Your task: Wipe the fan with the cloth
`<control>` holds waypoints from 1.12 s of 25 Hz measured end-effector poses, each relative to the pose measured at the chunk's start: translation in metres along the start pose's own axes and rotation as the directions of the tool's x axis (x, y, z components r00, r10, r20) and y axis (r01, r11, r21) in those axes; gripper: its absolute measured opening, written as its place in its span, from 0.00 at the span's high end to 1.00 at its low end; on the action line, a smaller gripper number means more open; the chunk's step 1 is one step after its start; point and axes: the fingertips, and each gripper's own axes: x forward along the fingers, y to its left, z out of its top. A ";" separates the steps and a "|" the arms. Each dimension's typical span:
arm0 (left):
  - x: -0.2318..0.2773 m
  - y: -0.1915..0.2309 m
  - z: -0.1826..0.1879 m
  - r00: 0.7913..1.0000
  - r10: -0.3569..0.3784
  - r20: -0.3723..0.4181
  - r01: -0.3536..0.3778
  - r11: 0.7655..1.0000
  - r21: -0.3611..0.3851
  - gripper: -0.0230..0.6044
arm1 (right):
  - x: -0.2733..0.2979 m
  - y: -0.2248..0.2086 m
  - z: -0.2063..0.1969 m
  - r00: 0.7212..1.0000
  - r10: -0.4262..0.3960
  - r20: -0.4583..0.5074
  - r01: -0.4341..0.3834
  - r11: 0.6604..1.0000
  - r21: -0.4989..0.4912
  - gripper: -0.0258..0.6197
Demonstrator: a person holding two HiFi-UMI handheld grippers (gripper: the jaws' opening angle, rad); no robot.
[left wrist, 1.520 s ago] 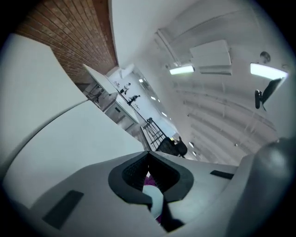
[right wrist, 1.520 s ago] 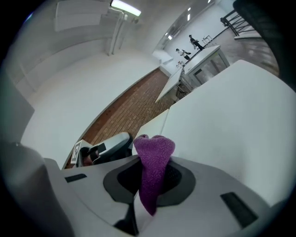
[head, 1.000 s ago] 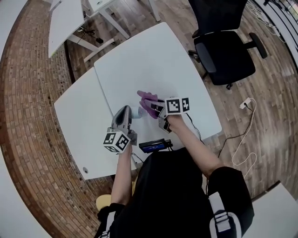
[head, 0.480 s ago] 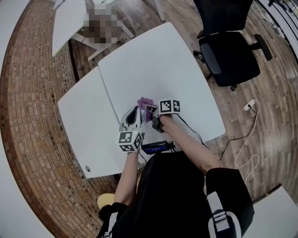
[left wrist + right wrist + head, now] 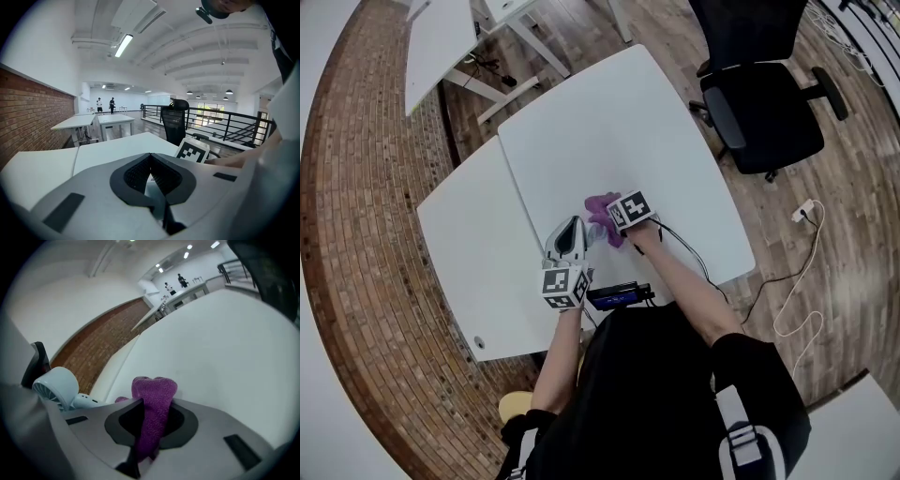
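Cloth [image 5: 154, 389] clamped in right gripper [image 5: 149, 426], left gripper [image 5: 153, 182] seemingly pinching fan [image 5: 55, 386].

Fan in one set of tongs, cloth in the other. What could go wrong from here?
1. The left tongs grip the fan only by its slim handle; a wiping push might twist it loose.
2. Little purple cloth sticks out past the right tongs, so hard tips may scrape the fan.
3. The black cable runs beside the right forearm and could snag.
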 end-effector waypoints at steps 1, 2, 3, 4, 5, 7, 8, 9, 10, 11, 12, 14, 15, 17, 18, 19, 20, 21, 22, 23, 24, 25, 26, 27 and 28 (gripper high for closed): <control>-0.001 0.000 0.000 1.000 -0.001 0.004 0.001 1.000 -0.007 0.96 | -0.009 -0.001 0.008 1.000 -0.011 0.023 0.011 1.000 -0.024 0.90; -0.002 0.000 0.001 1.000 -0.002 0.012 0.002 1.000 -0.015 0.96 | -0.019 0.006 0.018 0.997 0.036 0.066 -0.036 0.999 -0.003 0.90; -0.003 0.002 0.002 1.000 -0.001 0.028 0.002 1.000 -0.025 0.96 | -0.032 0.020 0.032 0.983 0.132 0.124 -0.139 0.989 0.047 0.90; -0.004 0.004 0.004 0.999 0.003 0.052 -0.001 0.999 -0.038 0.96 | -0.046 0.039 0.046 0.949 0.254 0.187 -0.277 0.955 0.107 0.90; -0.006 0.006 0.006 0.997 0.009 0.081 -0.004 0.998 -0.056 0.96 | -0.060 0.059 0.060 0.895 0.372 0.247 -0.416 0.896 0.158 0.90; -0.010 0.009 0.009 0.990 0.026 0.140 -0.012 0.995 -0.094 0.96 | -0.085 0.096 0.080 0.781 0.538 0.317 -0.611 0.764 0.208 0.90; -0.011 0.011 0.010 0.986 0.035 0.163 -0.017 0.994 -0.112 0.96 | -0.092 0.110 0.083 0.747 0.587 0.312 -0.657 0.724 0.209 0.90; -0.013 0.012 0.011 0.982 0.045 0.181 -0.021 0.991 -0.131 0.96 | -0.093 0.122 0.080 0.735 0.617 0.280 -0.674 0.711 0.200 0.90; -0.014 0.014 0.011 0.979 0.054 0.195 -0.024 0.988 -0.150 0.96 | -0.089 0.128 0.074 0.743 0.628 0.234 -0.668 0.721 0.187 0.90; -0.015 0.015 0.011 0.977 0.060 0.202 -0.026 0.986 -0.167 0.96 | -0.082 0.130 0.066 0.761 0.621 0.187 -0.648 0.742 0.173 0.90; -0.015 0.015 0.010 0.977 0.062 0.205 -0.026 0.984 -0.175 0.96 | -0.075 0.129 0.059 0.776 0.611 0.156 -0.630 0.758 0.167 0.90; -0.014 0.014 0.009 0.978 0.056 0.201 -0.022 0.986 -0.164 0.96 | -0.064 0.122 0.056 0.782 0.606 0.149 -0.624 0.758 0.191 0.90; -0.013 0.014 0.010 0.979 0.052 0.199 -0.021 0.988 -0.154 0.96 | -0.058 0.117 0.057 0.785 0.601 0.153 -0.620 0.757 0.205 0.90; -0.013 0.014 0.011 0.979 0.048 0.196 -0.021 0.990 -0.138 0.96 | -0.042 0.103 0.054 0.806 0.576 0.137 -0.591 0.773 0.230 0.90; -0.013 0.013 0.011 0.980 0.047 0.194 -0.022 0.991 -0.129 0.96 | -0.032 0.097 0.047 0.817 0.564 0.117 -0.575 0.781 0.245 0.90; -0.013 0.012 0.010 0.981 0.044 0.190 -0.022 0.993 -0.119 0.96 | -0.022 0.091 0.038 0.825 0.556 0.097 -0.560 0.786 0.262 0.90; -0.013 0.010 0.008 0.982 0.039 0.184 -0.019 0.994 -0.109 0.96 | -0.014 0.085 0.029 0.832 0.549 0.084 -0.549 0.788 0.279 0.90; -0.012 0.008 0.007 0.984 0.029 0.178 -0.012 0.995 -0.097 0.96 | -0.007 0.080 0.021 0.840 0.536 0.080 -0.534 0.793 0.295 0.90; -0.012 0.007 0.007 0.985 0.017 0.172 -0.002 0.996 -0.086 0.96 | -0.002 0.073 0.015 0.858 0.509 0.072 -0.505 0.809 0.301 0.90; -0.012 0.006 0.008 0.986 0.003 0.169 0.010 0.997 -0.076 0.96 | 0.003 0.065 0.008 0.885 0.462 0.048 -0.456 0.843 0.287 0.90; -0.012 0.006 0.008 0.986 -0.013 0.169 0.025 0.997 -0.072 0.96 | 0.008 0.055 -0.002 0.916 0.401 0.010 -0.390 0.885 0.255 0.90; -0.012 0.007 0.009 0.985 -0.030 0.172 0.043 0.996 -0.075 0.96 | 0.012 0.047 -0.013 0.941 0.338 -0.033 -0.324 0.922 0.211 0.90; -0.013 0.009 0.008 0.983 -0.047 0.177 0.064 0.994 -0.088 0.96 | 0.014 0.039 -0.023 0.956 0.284 -0.069 -0.270 0.949 0.165 0.90; -0.015 0.011 0.007 0.981 -0.063 0.181 0.084 0.991 -0.109 0.96 | 0.014 0.034 -0.030 0.966 0.241 -0.090 -0.229 0.966 0.122 0.90; -0.016 0.013 0.006 0.981 -0.075 0.180 0.100 0.986 -0.132 0.96 | 0.011 0.030 -0.032 0.975 0.203 -0.094 -0.195 0.977 0.083 0.90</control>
